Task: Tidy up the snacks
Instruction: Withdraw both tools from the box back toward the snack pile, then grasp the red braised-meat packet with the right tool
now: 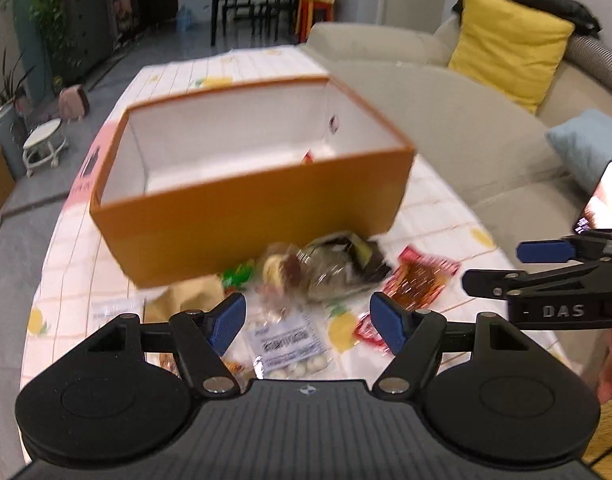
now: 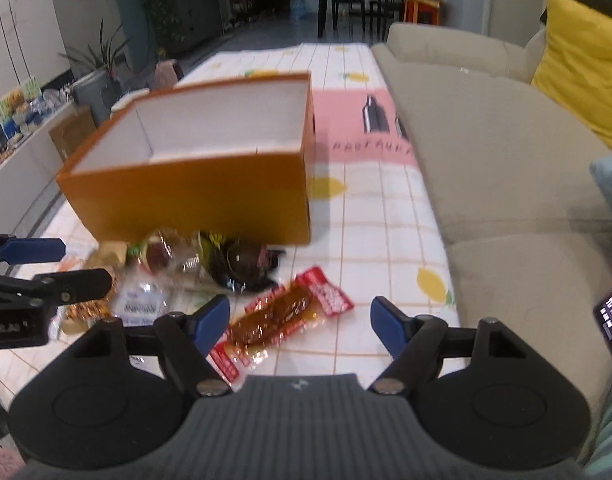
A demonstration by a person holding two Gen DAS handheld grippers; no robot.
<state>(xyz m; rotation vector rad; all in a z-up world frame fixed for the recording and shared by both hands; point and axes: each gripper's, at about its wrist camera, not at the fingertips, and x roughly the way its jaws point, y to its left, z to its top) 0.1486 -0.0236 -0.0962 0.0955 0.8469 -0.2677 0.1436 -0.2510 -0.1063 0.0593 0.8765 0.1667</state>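
Note:
An open orange box (image 1: 261,216) with a white inside stands on the table; it also shows in the right wrist view (image 2: 193,196). A small red item (image 1: 308,157) lies inside it. A pile of wrapped snacks (image 1: 326,272) lies in front of the box. My left gripper (image 1: 306,322) is open and empty, above a clear pack of white candies (image 1: 289,348). My right gripper (image 2: 299,326) is open and empty, just above a red-and-brown snack packet (image 2: 281,314). The right gripper also shows at the right edge of the left wrist view (image 1: 502,268).
The table has a white checked cloth with lemon prints (image 2: 378,240). A beige sofa (image 2: 506,168) with a yellow cushion (image 2: 582,64) runs along the right. A phone (image 1: 600,198) stands at the right. Chairs, plants and a stool stand further back.

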